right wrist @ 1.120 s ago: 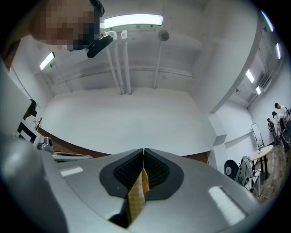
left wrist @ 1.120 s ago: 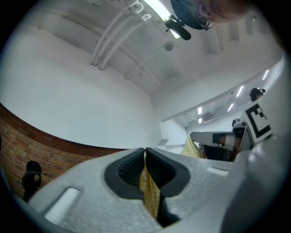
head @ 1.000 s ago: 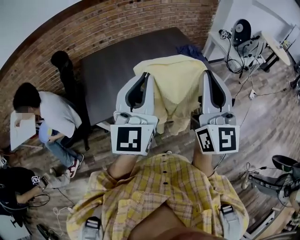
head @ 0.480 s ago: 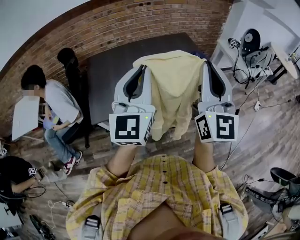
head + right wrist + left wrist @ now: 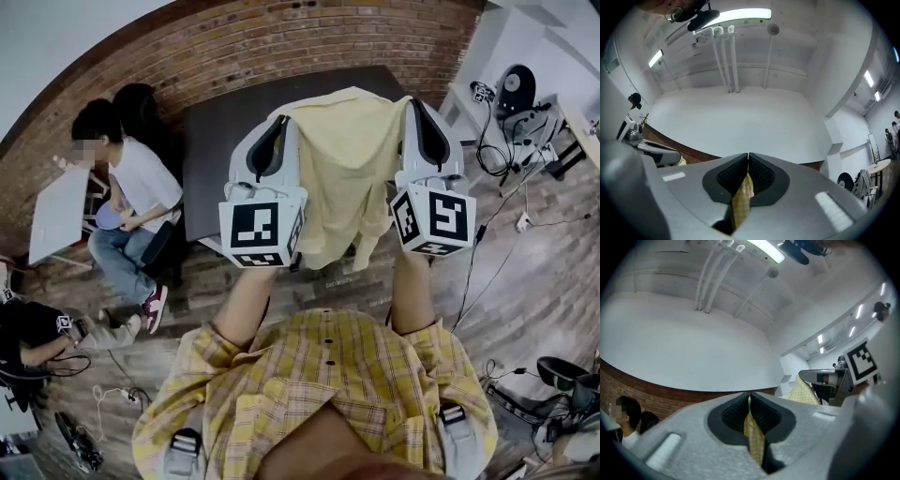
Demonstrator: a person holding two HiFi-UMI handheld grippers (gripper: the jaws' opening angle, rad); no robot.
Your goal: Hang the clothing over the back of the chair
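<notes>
With left tool (image 5: 279,124) and right tool (image 5: 413,103) each pinched shut on the top edge of the yellow shirt (image 5: 347,159), holding it spread aloft over the dark worktop (image 5: 211,150). Probably soft, light, floppy; best gripped near the shoulders.

From the head we look steeply down over the left gripper (image 5: 280,124) and right gripper (image 5: 413,105); each gripper camera sits close behind its jaws, tilted up at the ceiling (image 5: 750,51); all three share the clothing (image 5: 352,169) and brick wall (image 5: 234,47).
</notes>
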